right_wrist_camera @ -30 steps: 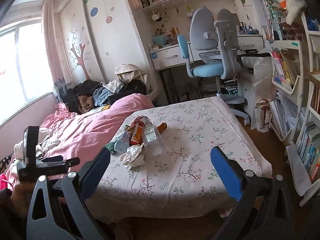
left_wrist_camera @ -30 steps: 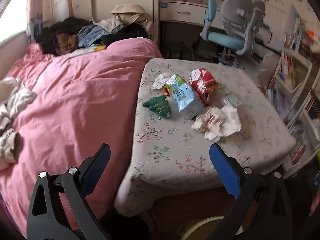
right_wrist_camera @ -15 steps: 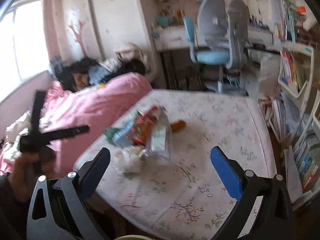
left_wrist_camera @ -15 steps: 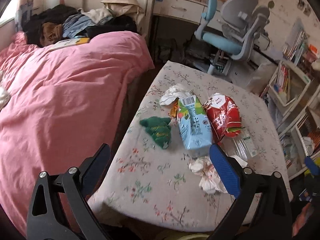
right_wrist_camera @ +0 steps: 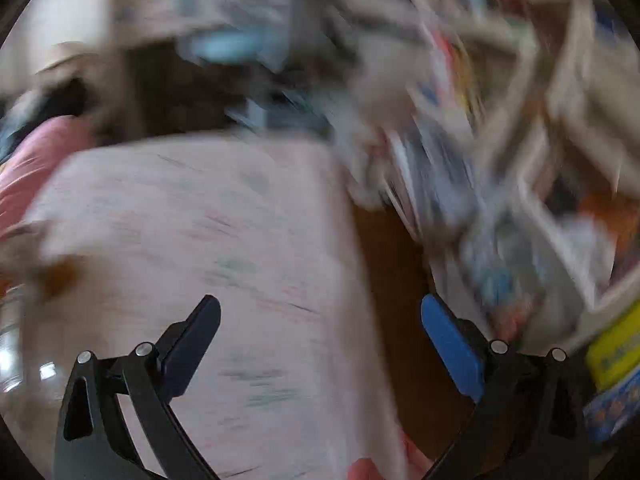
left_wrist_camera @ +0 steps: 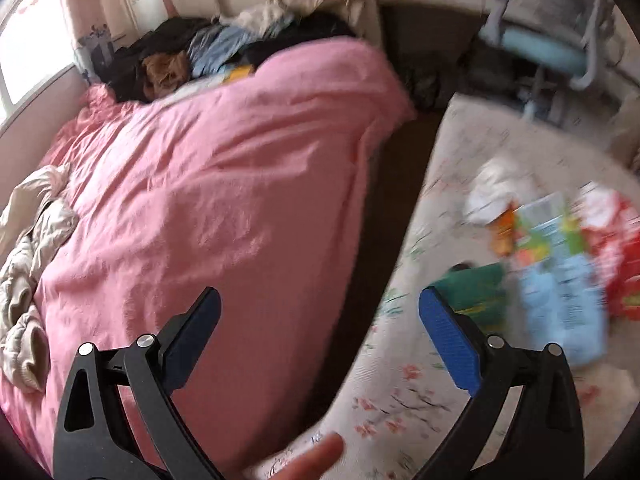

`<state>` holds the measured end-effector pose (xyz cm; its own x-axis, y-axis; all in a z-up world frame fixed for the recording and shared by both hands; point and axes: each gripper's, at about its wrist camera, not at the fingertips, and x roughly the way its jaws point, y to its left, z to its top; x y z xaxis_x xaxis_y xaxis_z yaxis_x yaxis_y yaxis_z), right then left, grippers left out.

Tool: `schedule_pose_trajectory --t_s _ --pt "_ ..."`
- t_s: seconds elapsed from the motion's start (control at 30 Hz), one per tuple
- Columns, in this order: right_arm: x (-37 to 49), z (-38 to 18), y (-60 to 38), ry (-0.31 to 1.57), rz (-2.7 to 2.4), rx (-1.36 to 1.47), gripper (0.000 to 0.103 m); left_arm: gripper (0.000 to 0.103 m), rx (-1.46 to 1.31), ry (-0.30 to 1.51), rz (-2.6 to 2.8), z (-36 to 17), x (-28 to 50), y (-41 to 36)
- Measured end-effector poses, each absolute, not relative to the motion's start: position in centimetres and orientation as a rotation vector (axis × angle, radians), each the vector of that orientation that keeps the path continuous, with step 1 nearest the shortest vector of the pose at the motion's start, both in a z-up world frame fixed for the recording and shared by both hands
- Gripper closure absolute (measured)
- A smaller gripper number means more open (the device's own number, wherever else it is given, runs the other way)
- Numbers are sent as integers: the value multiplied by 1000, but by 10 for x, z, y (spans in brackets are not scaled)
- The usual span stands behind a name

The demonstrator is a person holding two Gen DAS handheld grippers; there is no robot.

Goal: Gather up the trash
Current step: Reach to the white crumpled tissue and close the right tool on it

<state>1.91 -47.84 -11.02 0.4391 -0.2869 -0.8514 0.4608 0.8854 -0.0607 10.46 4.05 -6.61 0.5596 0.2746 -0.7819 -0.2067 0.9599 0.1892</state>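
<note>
Both the left gripper (left_wrist_camera: 320, 320) and right gripper (right_wrist_camera: 320, 328) hang with jaws released and empty; the wrappers (left_wrist_camera: 560, 264), heaped on the desk (left_wrist_camera: 400, 400) beside the bed (left_wrist_camera: 200, 200), look light, crinkly and slippery, best pinched at a loose edge.

Two wrist fisheye views, each looking forward along its own fingers and down at a slant.

The left view sits above the gap between a bed (left_wrist_camera: 208, 200) with a pink cover and the flowered tabletop (left_wrist_camera: 404, 392), facing the headboard end; litter lies close at its right edge. The right view, heavily blurred, looks across the same tabletop (right_wrist_camera: 192, 240) toward a bookshelf (right_wrist_camera: 540, 208) on the right. Both share the tabletop, the pink bed's edge and a blue chair (left_wrist_camera: 536, 48) beyond.
</note>
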Motion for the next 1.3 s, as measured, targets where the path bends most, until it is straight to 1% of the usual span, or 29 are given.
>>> schedule_pose_trajectory --t_s 0.07,0.13,0.23,0.33,0.43,0.5,0.63,0.83,0.97,1.13,1.23,1.3 --pt "7 -123 -507 1022 -434 398 8 7 83 975 306 -83 110 43" --pt "1 -127 -514 1023 -393 458 8 7 108 986 306 -89 113 41" --pt "-2 -132 -513 1024 -314 539 8 7 231 964 334 -94 124 35" --pt "9 -128 -494 1048 -246 487 8 7 118 1017 311 -93 135 49" --pt "12 -129 -491 1068 -224 528 13 7 82 993 274 -94 127 57" --pt "16 -129 -491 1070 -194 547 14 7 -5 1021 220 -95 119 68" --pt "30 -133 -485 1088 -134 580 14 7 19 1065 160 -95 105 69" --pt "49 -134 -446 1117 -29 558 14 7 20 1142 148 -95 83 95" --pt "58 -132 -430 1118 9 542 14 7 -54 1164 156 -96 68 124" --pt "74 -138 -435 1136 -2 520 14 7 42 1150 154 -94 64 110" --pt "71 -132 -440 1085 -133 519 14 7 141 1105 174 -91 62 98" --pt "51 -94 -421 875 -252 381 14 7 167 1091 258 -84 60 100"
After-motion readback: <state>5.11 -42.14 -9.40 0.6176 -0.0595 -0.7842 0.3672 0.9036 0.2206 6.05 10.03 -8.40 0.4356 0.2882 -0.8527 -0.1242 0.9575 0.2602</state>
